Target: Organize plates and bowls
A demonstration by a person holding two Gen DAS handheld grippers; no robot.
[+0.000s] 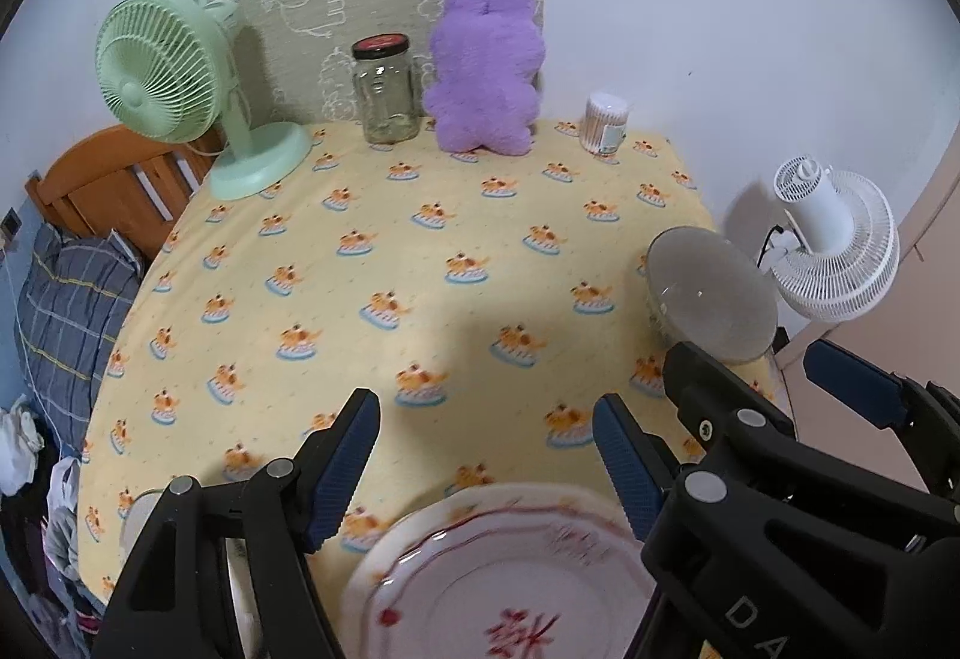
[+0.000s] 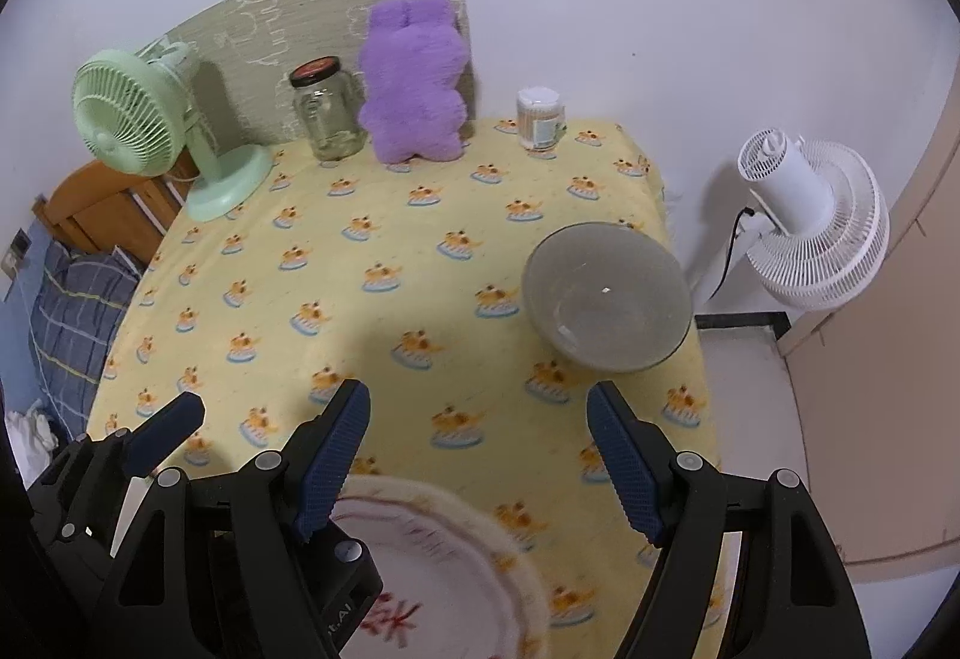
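A white plate with a red rim line and red characters lies at the near table edge, just below my open left gripper. It also shows in the right wrist view, below my open right gripper. A clear glass bowl stands on the yellow tablecloth near the right edge, beyond the right gripper; it also shows in the left wrist view. Another white dish edge peeks out behind the left gripper's left finger. Both grippers hover side by side, empty.
At the back of the table stand a green fan, a glass jar, a purple plush toy and a cotton swab tub. A white fan stands on the floor to the right. A bed lies left.
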